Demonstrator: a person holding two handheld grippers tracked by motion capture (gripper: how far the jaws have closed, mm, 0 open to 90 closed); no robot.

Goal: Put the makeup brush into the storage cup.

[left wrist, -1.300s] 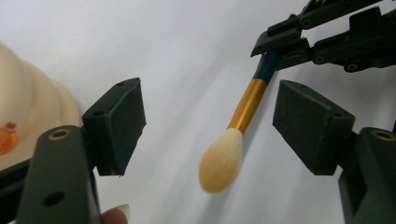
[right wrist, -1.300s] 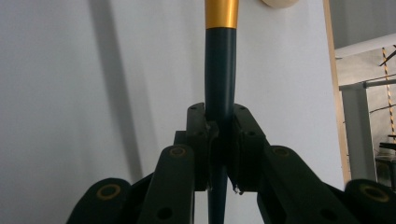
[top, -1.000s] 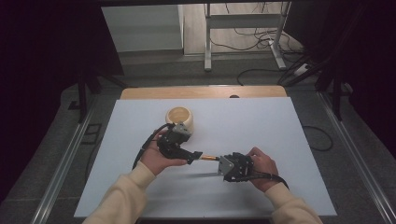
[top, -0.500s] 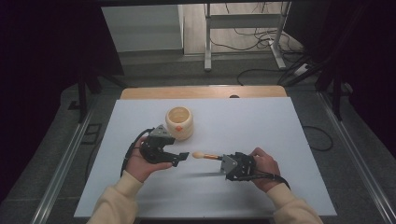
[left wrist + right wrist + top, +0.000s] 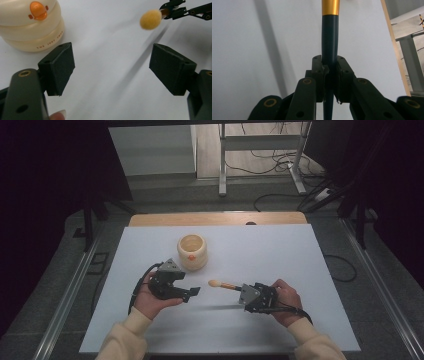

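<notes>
Two hand-held grippers work over the white tabletop (image 5: 310, 270), one in each of the person's hands. The right hand-held gripper (image 5: 246, 293) has its black jaws clamped tight on the dark blue-green handle of a slim makeup brush (image 5: 226, 285), and in the right gripper view the pads pinch that handle (image 5: 329, 50) from both sides, with a shiny gold ferrule (image 5: 330, 7) farther up the shaft. The brush is held clear of the tabletop, roughly level, its round, pale orange fluffy tip (image 5: 214, 283) aimed toward the other hand; its shadow lies on the tabletop below. The left hand-held gripper (image 5: 194, 292) stands wide open with nothing between its square black pads (image 5: 61, 66), and it sits just short of the brush tip, apart from it; in the left gripper view the fuzzy tip (image 5: 150, 19) floats ahead and to the right of the open jaws. Beyond the left hand-held gripper, near the middle of the tabletop, stands a cream-coloured, ribbed round pot (image 5: 192, 252) with an orange duck-bill mark (image 5: 38, 10) on its side. Small dark lettering low on the pot (image 5: 48, 44) reads "THE JUDY SWAN" as far as it can be made out; the last letters are hard to read. A light wooden strip (image 5: 215, 218) edges the far side of the tabletop.
</notes>
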